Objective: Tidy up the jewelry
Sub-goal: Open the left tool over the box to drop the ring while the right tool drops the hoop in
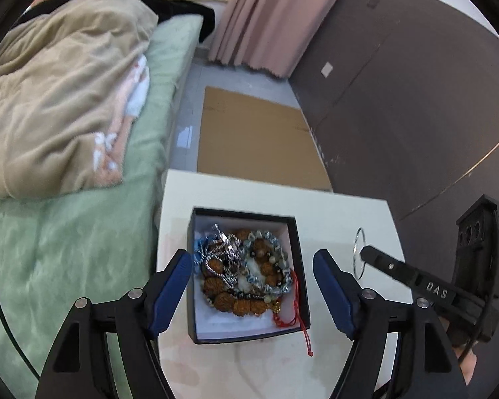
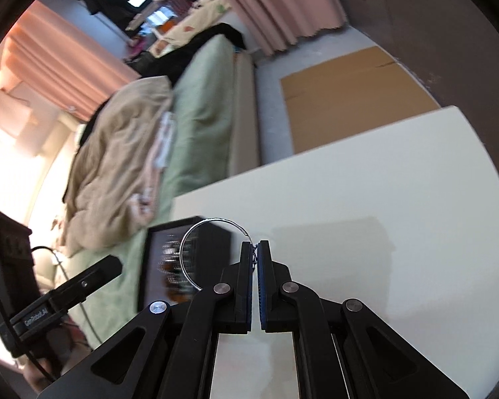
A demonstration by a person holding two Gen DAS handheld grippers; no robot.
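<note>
Here: black box [image 1: 249, 279] on white table [image 1: 332, 209], heaped with bead bracelets [image 1: 249, 272]. Left gripper [image 1: 252, 289] spread wide, straddling box. Right gripper [image 2: 256, 256] clamped on silver hoop [image 2: 196, 242], hoop upright.

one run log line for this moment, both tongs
left tongs: open over black box of bracelets | right tongs: shut on silver hoop | hoop outside box, above white table
</note>
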